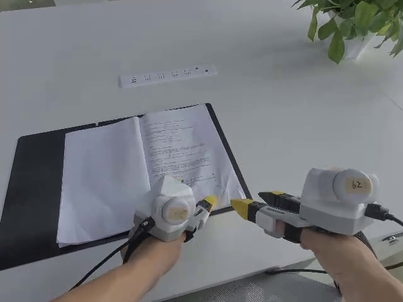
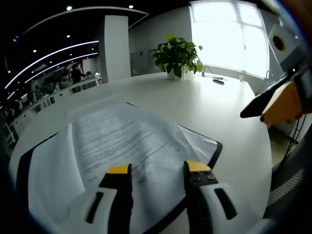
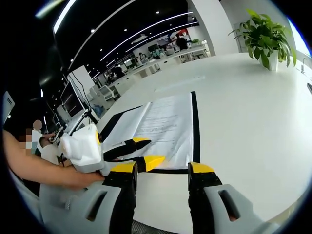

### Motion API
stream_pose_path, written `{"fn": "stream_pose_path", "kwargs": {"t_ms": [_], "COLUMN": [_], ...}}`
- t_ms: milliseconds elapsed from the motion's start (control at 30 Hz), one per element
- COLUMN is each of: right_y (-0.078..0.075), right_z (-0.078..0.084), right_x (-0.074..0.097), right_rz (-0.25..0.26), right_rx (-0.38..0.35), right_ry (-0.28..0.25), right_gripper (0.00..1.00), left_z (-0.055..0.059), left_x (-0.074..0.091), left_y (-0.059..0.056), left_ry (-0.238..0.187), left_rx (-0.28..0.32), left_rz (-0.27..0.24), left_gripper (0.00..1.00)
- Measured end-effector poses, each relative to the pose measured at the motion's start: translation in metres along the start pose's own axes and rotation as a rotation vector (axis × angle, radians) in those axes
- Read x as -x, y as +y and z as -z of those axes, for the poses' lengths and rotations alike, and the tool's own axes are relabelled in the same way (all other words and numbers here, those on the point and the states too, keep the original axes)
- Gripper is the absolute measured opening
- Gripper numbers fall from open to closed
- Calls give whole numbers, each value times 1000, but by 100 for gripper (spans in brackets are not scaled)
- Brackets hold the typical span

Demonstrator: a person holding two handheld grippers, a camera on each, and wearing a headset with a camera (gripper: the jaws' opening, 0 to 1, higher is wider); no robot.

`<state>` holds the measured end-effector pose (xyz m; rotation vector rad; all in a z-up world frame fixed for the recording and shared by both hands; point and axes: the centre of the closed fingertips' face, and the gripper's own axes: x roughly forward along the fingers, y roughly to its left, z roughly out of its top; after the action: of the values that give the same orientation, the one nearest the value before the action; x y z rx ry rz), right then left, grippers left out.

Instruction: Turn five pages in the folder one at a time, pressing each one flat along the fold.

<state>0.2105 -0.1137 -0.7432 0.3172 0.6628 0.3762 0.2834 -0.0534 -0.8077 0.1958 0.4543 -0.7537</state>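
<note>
Folder [image 1: 38,182] lies open, printed page [image 1: 182,151] slightly raised.

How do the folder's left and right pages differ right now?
The left page faces up blank; the right page shows printed text. The left page leaves a black strip of folder bare; the right page nearly covers its side. The left hand-held gripper is over the right page's near corner, not the left page. Both are white.

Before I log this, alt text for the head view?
An open black folder of pages lies on a white table. The open left gripper is at the right page's lower corner; the open right gripper is beside the folder. A power strip and plant sit beyond.
</note>
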Motion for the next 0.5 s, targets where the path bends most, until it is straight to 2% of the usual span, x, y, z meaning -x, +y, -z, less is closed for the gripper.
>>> {"fn": "stream_pose_path", "kwargs": {"t_ms": [100,200,400,433,467,500], "right_y": [0,2,3,3,3,2], "right_z": [0,0,1,1,1,0], "right_x": [-1,-2,-4,-4,-5,-5], "right_rz": [-2,-5,-7,-8,-7,-7], "right_rx": [2,5,8,7,7,9], "right_ry": [2,4,13,14,16,16], "right_gripper": [40,40,40,40,40,40], "left_z": [2,2,1,1,2,2], "left_x": [1,1,1,0,1,0], "left_y": [-1,3,4,7,17,21], "left_ry": [-10,-30,-52,-52,-45,-44], "left_rx": [4,8,15,13,18,3], "left_rz": [-8,-23,-23,-37,-85,-83], "left_gripper": [36,32,31,27,20,12]}}
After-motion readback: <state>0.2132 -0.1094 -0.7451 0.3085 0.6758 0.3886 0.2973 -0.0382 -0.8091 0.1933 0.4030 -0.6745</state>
